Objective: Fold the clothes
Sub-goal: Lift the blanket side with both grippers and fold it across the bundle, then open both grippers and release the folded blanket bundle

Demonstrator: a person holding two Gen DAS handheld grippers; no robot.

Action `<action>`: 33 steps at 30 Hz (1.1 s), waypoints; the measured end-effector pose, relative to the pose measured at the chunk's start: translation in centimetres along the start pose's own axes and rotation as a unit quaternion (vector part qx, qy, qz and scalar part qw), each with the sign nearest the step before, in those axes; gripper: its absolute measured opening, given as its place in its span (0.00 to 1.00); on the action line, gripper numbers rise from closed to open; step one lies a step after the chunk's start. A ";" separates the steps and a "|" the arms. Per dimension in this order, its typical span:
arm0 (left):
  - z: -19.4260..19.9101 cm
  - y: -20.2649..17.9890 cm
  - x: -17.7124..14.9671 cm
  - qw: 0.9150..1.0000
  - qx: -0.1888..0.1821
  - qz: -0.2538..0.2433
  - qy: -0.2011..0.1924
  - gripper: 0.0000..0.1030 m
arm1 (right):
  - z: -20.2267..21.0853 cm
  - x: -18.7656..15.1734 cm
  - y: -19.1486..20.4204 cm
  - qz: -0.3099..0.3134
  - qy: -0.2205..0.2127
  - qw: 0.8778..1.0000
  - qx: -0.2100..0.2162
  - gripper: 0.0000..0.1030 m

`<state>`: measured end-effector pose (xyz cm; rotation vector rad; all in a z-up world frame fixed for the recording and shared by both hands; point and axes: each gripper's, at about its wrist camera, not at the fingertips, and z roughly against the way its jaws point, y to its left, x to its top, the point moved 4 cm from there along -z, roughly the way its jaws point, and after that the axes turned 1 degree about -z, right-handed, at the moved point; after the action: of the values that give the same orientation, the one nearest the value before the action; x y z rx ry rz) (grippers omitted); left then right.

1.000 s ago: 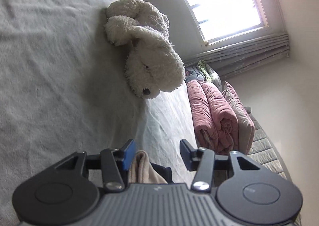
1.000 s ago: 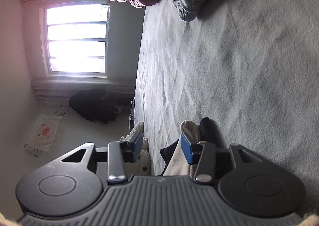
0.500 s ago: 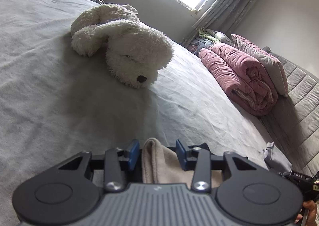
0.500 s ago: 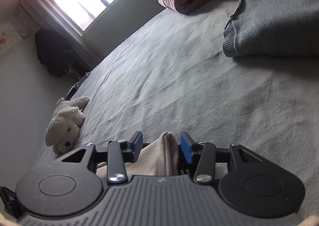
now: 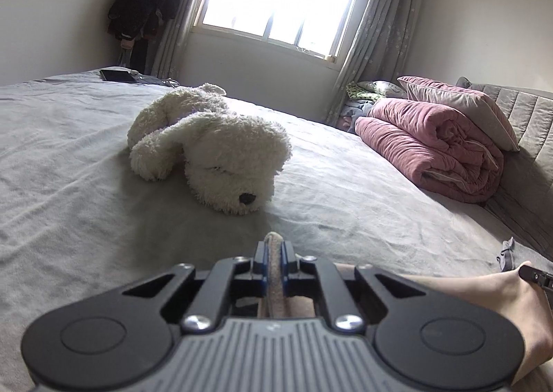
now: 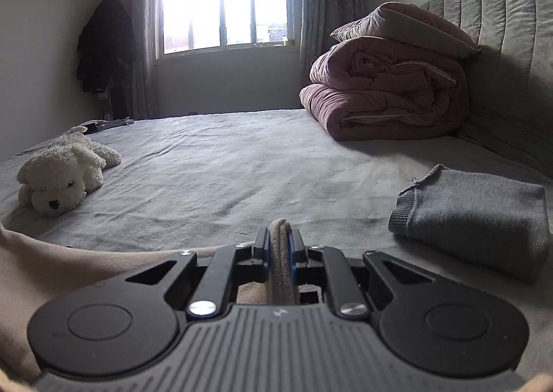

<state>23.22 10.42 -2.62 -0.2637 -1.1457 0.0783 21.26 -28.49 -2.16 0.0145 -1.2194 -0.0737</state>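
Beige garment (image 5: pixel 273 274) between closing claws (image 6: pixel 280 246)

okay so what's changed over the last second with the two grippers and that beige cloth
Both views rolled upright. The left gripper and right gripper, jaws wide a second ago, are closing and now pinch folds of the beige cloth. The plush dog, grey sweater and pink quilt stayed put.

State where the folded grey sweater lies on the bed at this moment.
In the right wrist view, the folded grey sweater lies on the bed, right of the right gripper, nearer than the rolled pink duvet.
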 end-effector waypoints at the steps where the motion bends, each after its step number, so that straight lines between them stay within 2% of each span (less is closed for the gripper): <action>1: -0.5 -0.1 0.1 1.000 0.007 -0.002 0.004 0.07 | -0.3 0.3 0.1 0.001 -0.002 1.000 -0.006 0.12; 6: -3.1 -0.7 -0.6 0.998 0.043 -0.021 0.034 0.07 | -3.5 -0.5 0.7 0.013 0.034 0.999 -0.027 0.12; 10: -4.7 -0.4 -2.4 0.995 0.064 -0.033 0.064 0.08 | -6.4 -2.7 0.9 0.034 0.095 0.994 -0.046 0.12; 12: -4.7 -0.3 -2.3 0.995 0.067 -0.030 0.068 0.10 | -6.6 -2.8 1.3 0.047 0.102 0.992 -0.052 0.12; 15: -4.2 -0.5 -1.9 0.994 0.076 -0.032 0.068 0.19 | -6.3 -2.6 1.9 0.068 0.104 0.990 -0.065 0.14; 17: -3.2 -0.7 -1.2 0.995 0.081 -0.027 0.058 0.33 | -5.6 -2.1 2.0 0.067 0.098 0.991 -0.064 0.23; 20: -1.5 -1.3 0.0 0.996 0.074 -0.024 0.035 0.41 | -3.7 -0.8 2.0 0.041 0.066 0.995 -0.067 0.38; 22: -0.8 -2.6 0.7 0.997 0.061 -0.033 0.021 0.45 | -2.8 -0.2 3.2 0.031 0.056 0.997 -0.044 0.38; 25: -0.5 -5.3 1.0 0.998 0.026 -0.047 0.018 0.46 | -1.8 0.2 5.6 0.024 0.049 0.999 -0.003 0.38; 27: -1.1 -7.5 0.6 0.998 -0.003 -0.058 0.030 0.46 | -1.8 -0.1 8.0 0.028 0.058 0.997 0.032 0.38; 29: -2.0 -8.7 0.0 0.997 -0.015 -0.067 0.042 0.46 | -1.8 -0.7 10.5 0.036 0.071 0.995 0.064 0.38; 33: -4.1 -10.3 -2.0 0.993 -0.027 -0.084 0.078 0.45 | -2.9 -2.3 14.0 0.062 0.101 0.989 0.089 0.38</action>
<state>25.38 -0.61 -3.43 -0.2173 -1.0119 -0.1199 23.90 -14.47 -4.62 0.1001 -1.0187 0.1432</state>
